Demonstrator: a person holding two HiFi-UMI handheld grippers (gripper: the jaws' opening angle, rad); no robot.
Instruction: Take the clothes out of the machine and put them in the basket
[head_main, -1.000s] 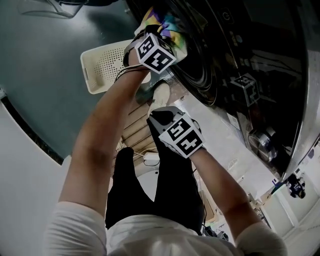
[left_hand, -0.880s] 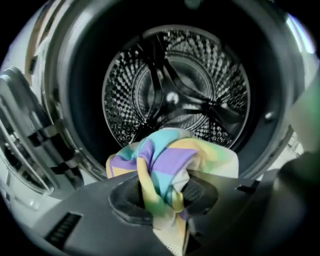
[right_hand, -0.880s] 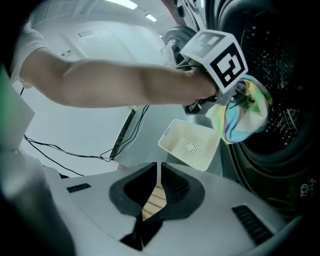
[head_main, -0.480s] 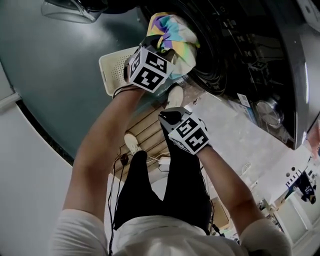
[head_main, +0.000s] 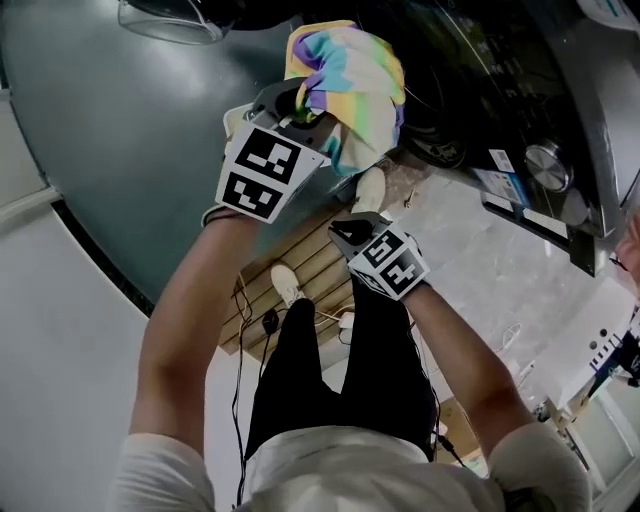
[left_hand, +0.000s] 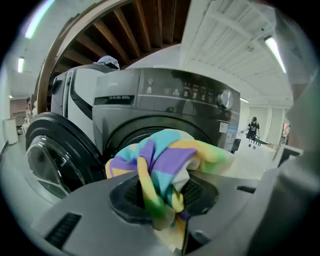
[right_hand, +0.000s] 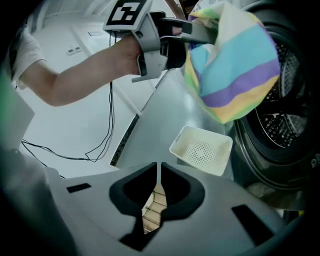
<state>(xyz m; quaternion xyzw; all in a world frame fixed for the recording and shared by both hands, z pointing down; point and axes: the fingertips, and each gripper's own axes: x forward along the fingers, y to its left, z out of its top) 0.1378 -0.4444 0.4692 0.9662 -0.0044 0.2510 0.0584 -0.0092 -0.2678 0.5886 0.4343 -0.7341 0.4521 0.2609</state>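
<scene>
Grey floor (head_main: 110, 130) backed the left gripper (head_main: 300, 103) at upper centre, its jaws clamped on the rainbow-striped cloth garment (head_main: 352, 75), which it had lifted clear of the dark front-loading washing machine (head_main: 470, 90). Below it the right gripper (head_main: 345, 228) hung empty, jaws practically together. The cream perforated plastic basket (right_hand: 202, 150) lay beneath the garment, so the drop looked next.

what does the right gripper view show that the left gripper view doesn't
Only the right gripper view shows the white basket on the floor near the washing machine, the right gripper with its jaws together and empty, and the left gripper seen from outside. Only the left gripper view shows the machine's control panel, its open door and a person far off. Both show the striped cloth clamped in the left gripper, and the washing machine behind it.
</scene>
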